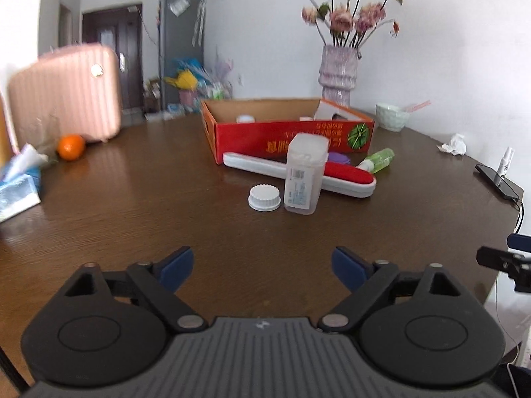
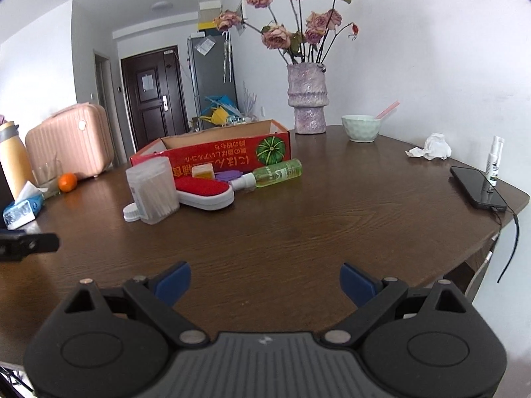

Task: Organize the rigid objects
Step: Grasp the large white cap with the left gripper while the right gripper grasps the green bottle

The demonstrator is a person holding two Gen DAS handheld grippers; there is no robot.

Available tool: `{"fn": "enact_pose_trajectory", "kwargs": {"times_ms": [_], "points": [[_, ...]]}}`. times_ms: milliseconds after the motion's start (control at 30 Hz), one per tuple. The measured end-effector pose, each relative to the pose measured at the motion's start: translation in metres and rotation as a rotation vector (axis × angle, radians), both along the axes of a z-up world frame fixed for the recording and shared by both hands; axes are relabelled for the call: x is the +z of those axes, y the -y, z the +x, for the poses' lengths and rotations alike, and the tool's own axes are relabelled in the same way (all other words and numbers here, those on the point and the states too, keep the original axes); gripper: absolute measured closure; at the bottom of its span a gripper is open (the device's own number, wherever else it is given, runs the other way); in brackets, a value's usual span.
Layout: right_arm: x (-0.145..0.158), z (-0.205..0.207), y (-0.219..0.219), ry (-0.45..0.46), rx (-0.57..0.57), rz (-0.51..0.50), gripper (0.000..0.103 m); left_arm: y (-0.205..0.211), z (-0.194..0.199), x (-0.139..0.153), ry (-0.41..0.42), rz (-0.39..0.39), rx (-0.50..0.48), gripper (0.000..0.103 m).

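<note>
Hovering spread over bare table [image 2: 298, 225], both grippers (left [image 1: 264, 265], right [image 2: 265, 280]) face a seemingly cotton-swab jar [image 2: 154, 190].

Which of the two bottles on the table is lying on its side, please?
The green bottle by the red box lies flat; the small white spray bottle stands upright.

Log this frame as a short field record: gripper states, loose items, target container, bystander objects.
left gripper: open, holding nothing
right gripper: open, holding nothing
container: red cardboard box, open top
loose items in front of box: clear cotton-swab case upright, white cap beside it, red lint brush, green bottle lying down
bystanders: vase, bowl, phone, orange
</note>
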State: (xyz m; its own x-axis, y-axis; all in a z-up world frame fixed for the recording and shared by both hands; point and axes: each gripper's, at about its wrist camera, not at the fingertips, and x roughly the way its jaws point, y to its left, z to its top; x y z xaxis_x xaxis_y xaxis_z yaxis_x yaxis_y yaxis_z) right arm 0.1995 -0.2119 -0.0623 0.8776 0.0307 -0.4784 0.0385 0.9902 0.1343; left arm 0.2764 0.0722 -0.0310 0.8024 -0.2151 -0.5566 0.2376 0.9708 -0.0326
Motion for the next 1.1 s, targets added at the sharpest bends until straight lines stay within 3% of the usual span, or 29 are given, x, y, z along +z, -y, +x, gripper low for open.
{"fn": "enact_pose_trajectory", "kwargs": {"times_ms": [100,367,567,967,1033,1100], "points": [[0.0,0.018,-0.002,-0.022,0.007,-0.007,0.008,-0.002,0.032,-0.001,-0.052,-0.006,-0.019,0.02],[0.006,0.074,0.004,-0.055,0.027,0.002,0.011,0.004,0.098,-0.015,-0.132,0.003,-0.04,0.022],[0.009,0.132,0.017,-0.088,0.038,0.07,0.012,0.008,0.139,-0.022,-0.18,-0.011,-0.024,0.03],[-0.003,0.266,0.035,-0.144,0.039,0.13,0.018,0.023,0.173,-0.033,-0.161,0.045,-0.055,0.043],[-0.008,0.284,0.034,-0.171,0.046,0.112,0.022,0.024,0.174,-0.033,-0.155,0.045,-0.066,0.055],[-0.014,0.297,0.035,-0.201,0.028,0.113,0.035,0.028,0.175,-0.032,-0.157,0.04,-0.089,0.064]]}}
